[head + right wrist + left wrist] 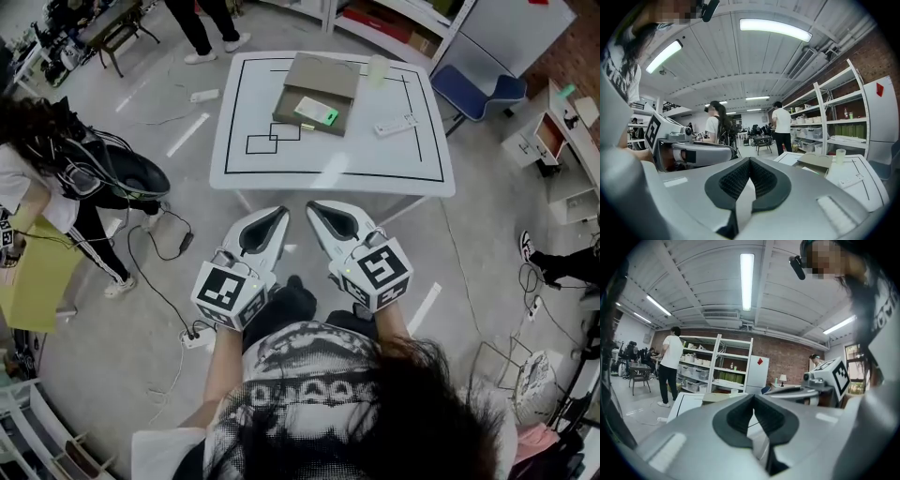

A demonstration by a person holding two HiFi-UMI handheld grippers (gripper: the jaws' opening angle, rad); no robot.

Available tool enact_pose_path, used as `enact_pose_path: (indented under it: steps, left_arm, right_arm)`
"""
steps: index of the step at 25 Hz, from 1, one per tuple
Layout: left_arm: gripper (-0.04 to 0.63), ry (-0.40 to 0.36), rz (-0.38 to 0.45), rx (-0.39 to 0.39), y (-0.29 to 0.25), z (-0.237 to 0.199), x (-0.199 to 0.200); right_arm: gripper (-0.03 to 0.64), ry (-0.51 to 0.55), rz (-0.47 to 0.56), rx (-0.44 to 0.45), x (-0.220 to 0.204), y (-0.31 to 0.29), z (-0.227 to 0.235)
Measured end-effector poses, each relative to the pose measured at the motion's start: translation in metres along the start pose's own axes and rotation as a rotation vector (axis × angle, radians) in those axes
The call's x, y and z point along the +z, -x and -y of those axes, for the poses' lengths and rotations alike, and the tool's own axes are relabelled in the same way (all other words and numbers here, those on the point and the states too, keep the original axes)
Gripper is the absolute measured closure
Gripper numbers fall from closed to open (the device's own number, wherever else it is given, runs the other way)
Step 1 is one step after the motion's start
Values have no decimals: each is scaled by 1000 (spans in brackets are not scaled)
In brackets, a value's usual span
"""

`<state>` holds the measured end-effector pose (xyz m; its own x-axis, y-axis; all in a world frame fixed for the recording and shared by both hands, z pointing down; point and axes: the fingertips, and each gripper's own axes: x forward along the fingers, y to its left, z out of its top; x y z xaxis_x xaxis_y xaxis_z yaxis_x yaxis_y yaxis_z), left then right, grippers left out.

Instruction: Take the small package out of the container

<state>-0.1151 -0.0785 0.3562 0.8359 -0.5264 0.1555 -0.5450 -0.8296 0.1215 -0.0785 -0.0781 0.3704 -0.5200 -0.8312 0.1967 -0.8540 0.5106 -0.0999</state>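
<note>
Two closed, empty grippers: left gripper (279, 213), right gripper (313, 205); only head view shows package (316, 114) on container (323, 80).

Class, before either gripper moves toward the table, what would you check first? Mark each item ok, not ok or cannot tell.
1. Small package in sight in the container: ok.
2. Left gripper empty: ok.
3. Right gripper empty: ok.
4. Jaws apart for a grasp: not ok, both pairs together.
5. Grippers over the table: not ok, both short of its near edge.
6. Package loose in the container: cannot tell.
</note>
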Motion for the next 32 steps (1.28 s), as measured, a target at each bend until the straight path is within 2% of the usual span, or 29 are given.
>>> enact_pose_path:
  steps: [9,15,24,32]
  left_arm:
    - [595,31,7,-65,-7,-39,-5]
    - [595,56,15,-98,-11,-46,-11]
    - [595,99,20,-54,-21,-62,-12]
    - [595,100,4,11,-72,-92,-7]
  right_arm:
    - [618,8,-45,-58,-3,-34,0]
    - [617,19,-81,-84,-8,-41,3]
    - [617,21,-94,-52,-8,-57,21]
    - [617,12,-91,-23,-5,-89,86]
